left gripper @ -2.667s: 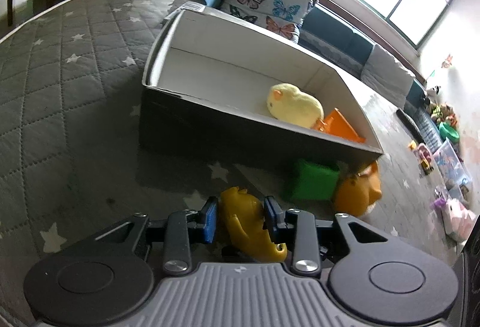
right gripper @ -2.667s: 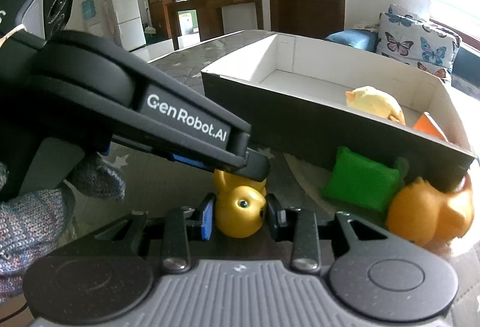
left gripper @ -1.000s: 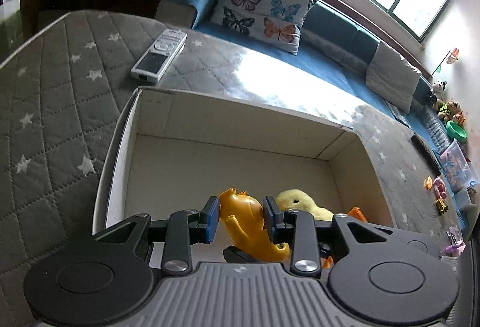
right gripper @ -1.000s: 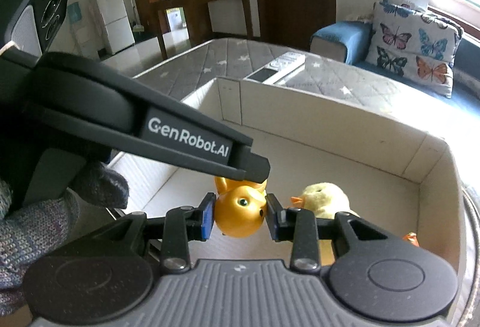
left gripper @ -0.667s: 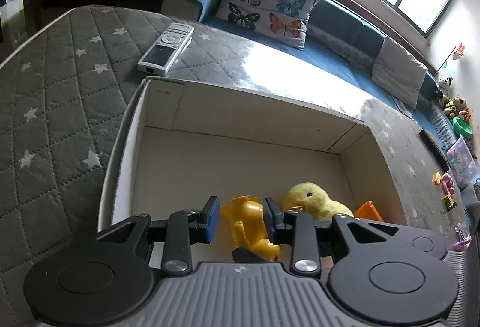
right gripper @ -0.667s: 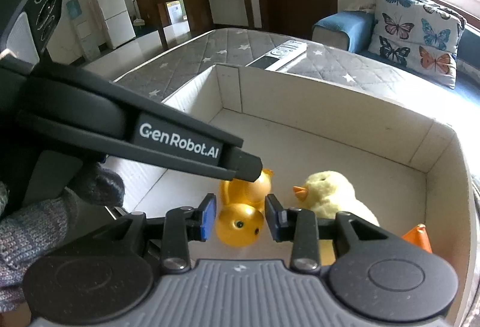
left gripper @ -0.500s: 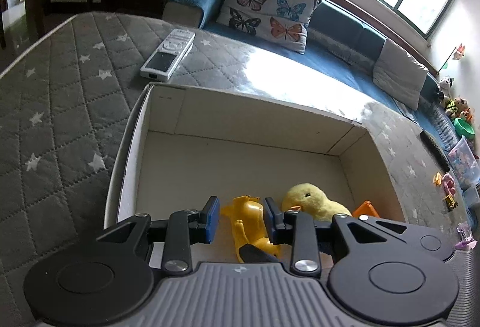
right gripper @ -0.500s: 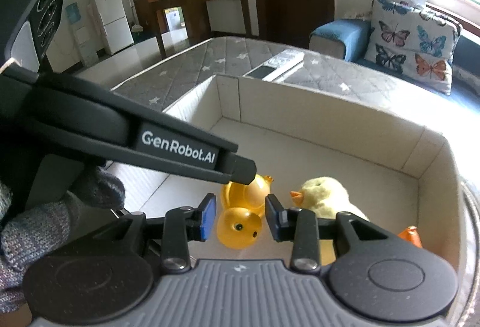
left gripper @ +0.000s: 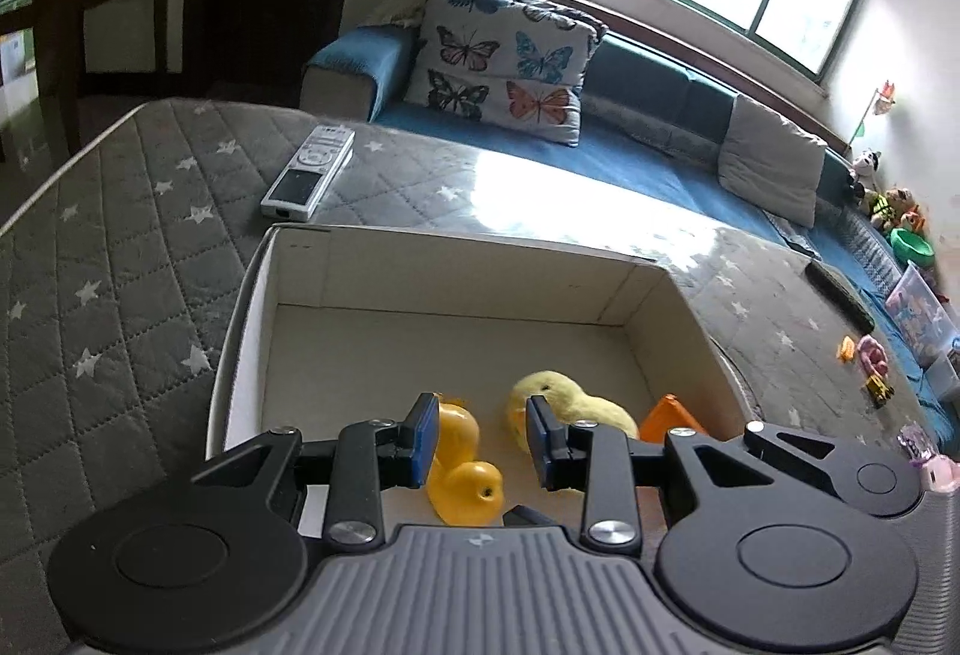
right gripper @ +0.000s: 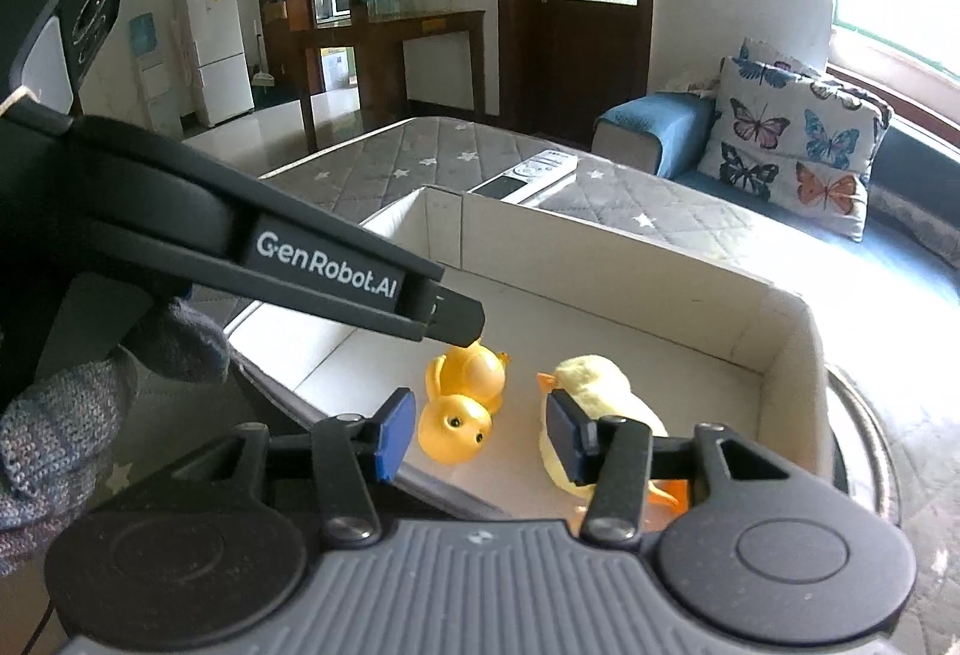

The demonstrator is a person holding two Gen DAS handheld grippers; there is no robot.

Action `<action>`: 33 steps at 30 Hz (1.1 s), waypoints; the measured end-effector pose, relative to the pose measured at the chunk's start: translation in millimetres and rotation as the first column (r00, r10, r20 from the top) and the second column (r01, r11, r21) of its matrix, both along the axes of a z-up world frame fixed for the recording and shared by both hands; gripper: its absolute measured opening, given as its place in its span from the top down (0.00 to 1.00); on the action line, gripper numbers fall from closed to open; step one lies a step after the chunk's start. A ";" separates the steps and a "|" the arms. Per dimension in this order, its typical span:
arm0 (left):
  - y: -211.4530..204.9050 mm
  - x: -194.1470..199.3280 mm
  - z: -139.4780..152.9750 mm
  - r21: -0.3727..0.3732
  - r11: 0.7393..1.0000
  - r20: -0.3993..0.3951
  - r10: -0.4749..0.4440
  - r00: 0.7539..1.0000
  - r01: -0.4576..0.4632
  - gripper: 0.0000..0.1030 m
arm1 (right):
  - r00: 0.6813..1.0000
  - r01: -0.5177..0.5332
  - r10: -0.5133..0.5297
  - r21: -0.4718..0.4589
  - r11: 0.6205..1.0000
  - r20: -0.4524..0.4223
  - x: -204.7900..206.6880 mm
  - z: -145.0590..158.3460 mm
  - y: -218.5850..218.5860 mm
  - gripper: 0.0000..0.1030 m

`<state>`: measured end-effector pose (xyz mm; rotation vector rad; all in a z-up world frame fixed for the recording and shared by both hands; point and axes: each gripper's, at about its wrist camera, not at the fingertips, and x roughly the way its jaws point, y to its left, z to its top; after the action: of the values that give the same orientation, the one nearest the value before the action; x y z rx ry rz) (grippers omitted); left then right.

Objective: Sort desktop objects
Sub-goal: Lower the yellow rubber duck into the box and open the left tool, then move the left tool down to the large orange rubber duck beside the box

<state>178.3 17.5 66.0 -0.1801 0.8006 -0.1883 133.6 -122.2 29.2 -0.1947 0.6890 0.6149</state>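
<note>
Presently, by view:

Left wrist view
- Left gripper (left gripper: pixel 480 436): jaws apart, grasping nothing, poised above the box.
- Box (left gripper: pixel 240 331): open cardboard tray on a grey quilt (left gripper: pixel 114 247).
- Duck (left gripper: pixel 462 466): yellow rubber toy on the box floor near the front wall, seen between the pads, touching neither as far as can be told.
- Chick (left gripper: pixel 576 397): pale plush, just beside the duck on its right.
- Orange piece (left gripper: pixel 669 415): partly hidden behind the right finger, in the right front corner.
- Remote (left gripper: pixel 309 172): on the quilt beyond the box, well apart.

Right wrist view
- Right gripper (right gripper: pixel 477 433): jaws apart, empty, hovering over the box (right gripper: pixel 780 349) front edge.
- Duck (right gripper: pixel 462 409): lying on its side on the floor, free of both tools.
- Chick (right gripper: pixel 600 391): partly behind the right pad.
- Left gripper (right gripper: pixel 336 271): crosses the frame from the left, tip just above the duck.

Risks
- Tip snag: a low withdrawal could catch the duck and roll it.
- Collision: the two tools sit close; lifting together could knock them.
- Wall strike: a pull-back could clip the front wall and shift the box.
</note>
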 end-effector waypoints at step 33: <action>-41.9 -72.2 -27.2 -0.010 0.998 -0.050 -0.055 0.997 0.054 0.66 | 0.993 0.109 -0.107 -0.034 0.994 0.050 -102.2 -22.7 -80.1 0.35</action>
<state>106.1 -24.4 38.8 -0.1721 0.8549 -0.2397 31.4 -202.3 6.6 -0.2042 0.6601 0.4931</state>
